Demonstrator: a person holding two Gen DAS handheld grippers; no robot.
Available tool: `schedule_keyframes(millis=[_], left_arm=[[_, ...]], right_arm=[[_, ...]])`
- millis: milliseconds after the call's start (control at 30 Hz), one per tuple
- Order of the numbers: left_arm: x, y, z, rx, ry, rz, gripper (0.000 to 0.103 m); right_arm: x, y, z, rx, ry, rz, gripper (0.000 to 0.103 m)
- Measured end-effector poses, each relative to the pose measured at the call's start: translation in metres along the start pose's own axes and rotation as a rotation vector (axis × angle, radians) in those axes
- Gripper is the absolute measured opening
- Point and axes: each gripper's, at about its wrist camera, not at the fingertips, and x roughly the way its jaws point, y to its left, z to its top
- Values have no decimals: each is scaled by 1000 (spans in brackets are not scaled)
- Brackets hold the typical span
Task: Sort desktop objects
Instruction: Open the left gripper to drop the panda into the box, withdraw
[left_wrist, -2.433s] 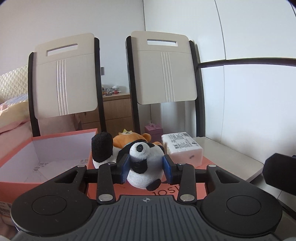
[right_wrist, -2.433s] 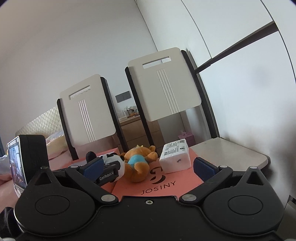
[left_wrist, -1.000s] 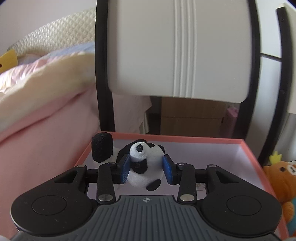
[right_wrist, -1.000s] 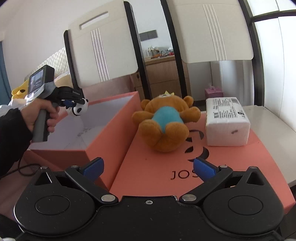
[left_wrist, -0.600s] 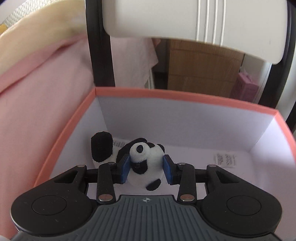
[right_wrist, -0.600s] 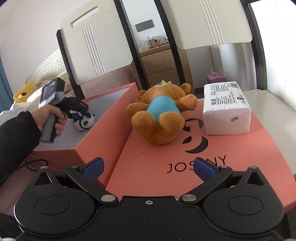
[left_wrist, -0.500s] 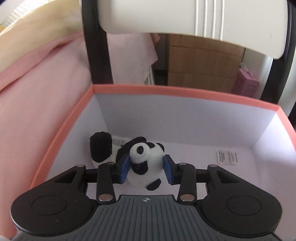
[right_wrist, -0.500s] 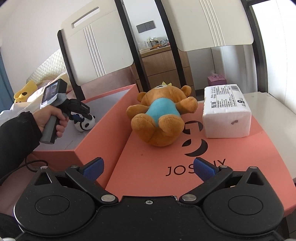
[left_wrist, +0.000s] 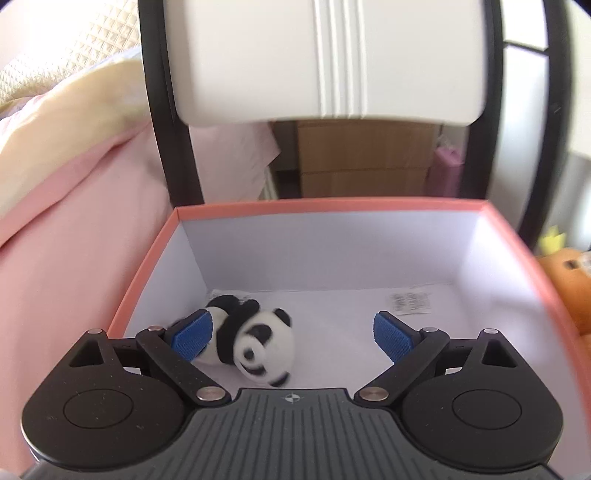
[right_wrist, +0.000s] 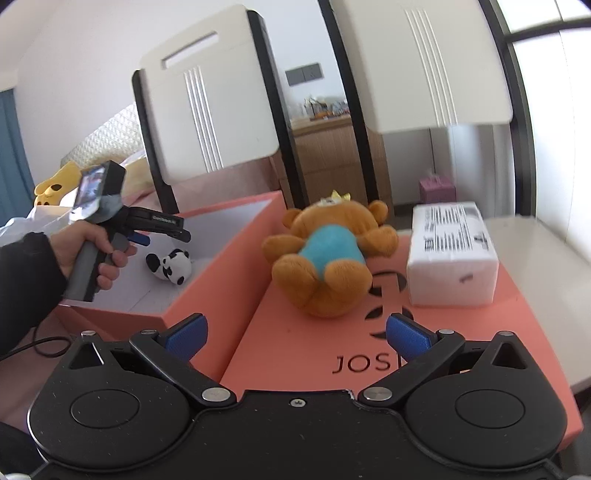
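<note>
A bedroom setting: two white chair backs with black frames (right_wrist: 207, 107) stand behind the work area, with pink bedding (left_wrist: 74, 206) at 9 o'clock in the left wrist view and a wooden dresser (right_wrist: 325, 147) visible between the chairs.

An open coral-edged box (left_wrist: 332, 205) with a pale interior fills the left wrist view. The panda plush (left_wrist: 255, 343) lies on its side on the box floor, toward the 7 o'clock corner. The left gripper (left_wrist: 291, 332) hangs just above the box floor with its blue pads spread wide; the left pad is at the panda's back, though contact cannot be judged, and the right pad is well clear of it. A small printed label (left_wrist: 408, 302) sits on the box floor at 2 o'clock from the panda.

In the right wrist view, a hand (right_wrist: 92, 254) in a dark sleeve holds the left gripper's handle over the box. At 3 o'clock of the box lies a coral lid (right_wrist: 509, 332) printed with dark letters. On it a brown teddy bear (right_wrist: 328, 262) in a blue shirt lies on its back, and a white tissue pack (right_wrist: 452, 254) sits just beside it at 3 o'clock. The right gripper (right_wrist: 297, 332) hovers over the lid's near edge, pads wide apart, holding nothing. A yellow plush (right_wrist: 50, 184) rests on the bed at 9 o'clock.
</note>
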Motion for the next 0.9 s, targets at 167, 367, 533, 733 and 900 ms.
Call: schedule_keyframes(millis=[167, 367, 533, 733, 900], left_arm=[[-49, -7, -3, -28, -85, -48, 96], [-110, -19, -24, -37, -180, -79, 96], [-152, -28, -52, -67, -248, -86, 96], [-189, -45, -88, -92, -307, -48, 97], [-213, -49, -108, -106, -359, -42, 97]], right_arm=[[-5, 6, 1, -9, -15, -7, 103], [-17, 11, 2, -42, -66, -35, 103], [-25, 13, 3, -47, -97, -48, 103], [-33, 19, 0, -80, -102, -24, 103], [-42, 26, -2, -90, -124, -8, 103]])
